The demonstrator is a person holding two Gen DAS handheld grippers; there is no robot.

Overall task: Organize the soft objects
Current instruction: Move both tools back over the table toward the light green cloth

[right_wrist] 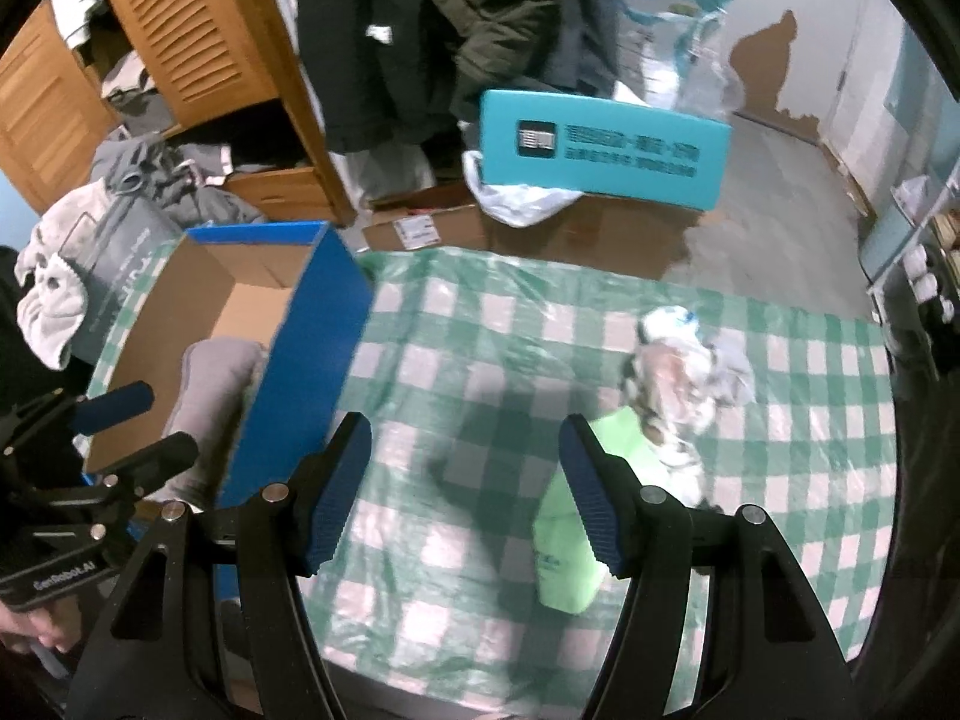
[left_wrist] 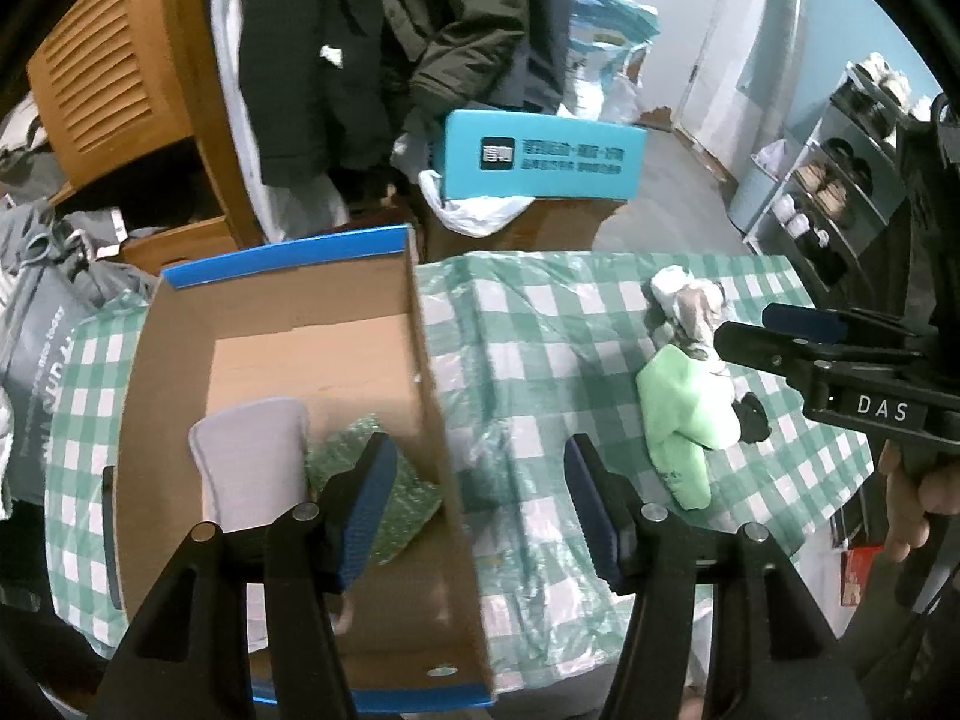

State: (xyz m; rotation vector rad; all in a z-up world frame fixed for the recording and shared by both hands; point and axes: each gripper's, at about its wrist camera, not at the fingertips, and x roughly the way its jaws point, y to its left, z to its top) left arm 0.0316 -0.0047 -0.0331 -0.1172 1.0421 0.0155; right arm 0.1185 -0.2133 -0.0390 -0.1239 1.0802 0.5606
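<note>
An open blue cardboard box (left_wrist: 432, 396) (right_wrist: 312, 348) stands on the left of the green checked table (left_wrist: 540, 348) (right_wrist: 480, 360). Inside lie a grey folded cloth (left_wrist: 252, 456) (right_wrist: 210, 384) and green bubble wrap (left_wrist: 354, 450). A light green cloth (left_wrist: 678, 420) (right_wrist: 564, 546), a small black item (left_wrist: 753, 417) and a crumpled white patterned cloth (left_wrist: 684, 300) (right_wrist: 690, 360) lie on the table's right. My left gripper (left_wrist: 480, 504) is open and empty, straddling the box's right wall. My right gripper (right_wrist: 465, 492) (left_wrist: 774, 330) is open and empty, just left of the light green cloth.
A teal box (left_wrist: 540, 156) (right_wrist: 600, 150) and plastic bags stand on the floor beyond the table. Dark coats (left_wrist: 372, 48) hang behind, beside a wooden louvred cabinet (left_wrist: 108, 72). A grey bag (left_wrist: 42, 324) sits left of the box. A shoe rack (left_wrist: 840, 180) is at the right.
</note>
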